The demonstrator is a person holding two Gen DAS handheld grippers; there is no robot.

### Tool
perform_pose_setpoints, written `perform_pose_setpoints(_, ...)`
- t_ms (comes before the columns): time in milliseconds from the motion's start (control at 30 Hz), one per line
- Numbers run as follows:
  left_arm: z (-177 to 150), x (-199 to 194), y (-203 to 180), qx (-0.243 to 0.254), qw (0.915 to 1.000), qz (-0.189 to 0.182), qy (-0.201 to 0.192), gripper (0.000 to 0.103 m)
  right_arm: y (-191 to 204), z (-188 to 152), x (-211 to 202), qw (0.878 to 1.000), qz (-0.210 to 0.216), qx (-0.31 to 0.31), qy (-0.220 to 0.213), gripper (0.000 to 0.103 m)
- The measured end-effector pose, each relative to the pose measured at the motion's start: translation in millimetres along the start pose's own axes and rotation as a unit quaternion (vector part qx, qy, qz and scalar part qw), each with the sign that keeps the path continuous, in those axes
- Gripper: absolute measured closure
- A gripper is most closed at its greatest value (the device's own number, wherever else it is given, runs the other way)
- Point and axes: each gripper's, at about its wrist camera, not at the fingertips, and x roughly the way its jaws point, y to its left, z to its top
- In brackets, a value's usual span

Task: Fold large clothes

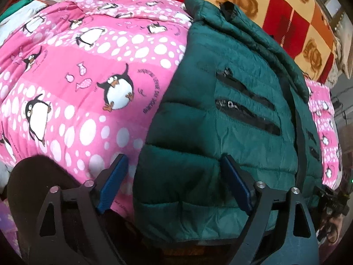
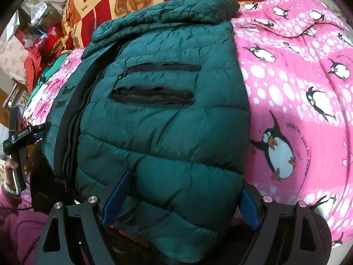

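Green quilted puffer jacket point(image 1: 231, 110), lying front-up with its sides folded in on the pink penguin blanket point(image 1: 77, 66) over the bed, looks light, squishy and kinda slick, so I'd guess it springs back and slides if you only pinch a little of it. Both the left gripper point(image 1: 174, 181) and the right gripper point(image 2: 186, 195) are spread wide at the hem edge nearest the cameras, holding nothing yet. Best bet is probably a deep bite on that bottom hem, one gripper per corner.
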Motion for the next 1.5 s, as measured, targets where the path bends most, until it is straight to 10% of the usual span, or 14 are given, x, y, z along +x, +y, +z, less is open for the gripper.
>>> perform_pose_setpoints(733, -18, 11, -19, 0.033, 0.9992, -0.022, 0.001, 0.008, 11, -8, 9, 0.999, 0.04, -0.032, 0.007, 0.023)
perform_pose_setpoints(867, -19, 12, -22, 0.036, 0.9992, -0.018, 0.001, 0.005, 12, -7, -2, 0.998, 0.048, -0.032, -0.016, 0.054)
perform_pose_setpoints(1267, -19, 15, -27, 0.042, 0.999, -0.013, -0.001, 0.001, 19, -10, 8, 0.998, 0.042, -0.054, 0.004, 0.048)
perform_pose_setpoints(1500, -14, -10, -30, 0.054, 0.9979, -0.013, -0.032, 0.084, 21, 1, -18, 0.996, 0.042, -0.072, -0.034, 0.075)
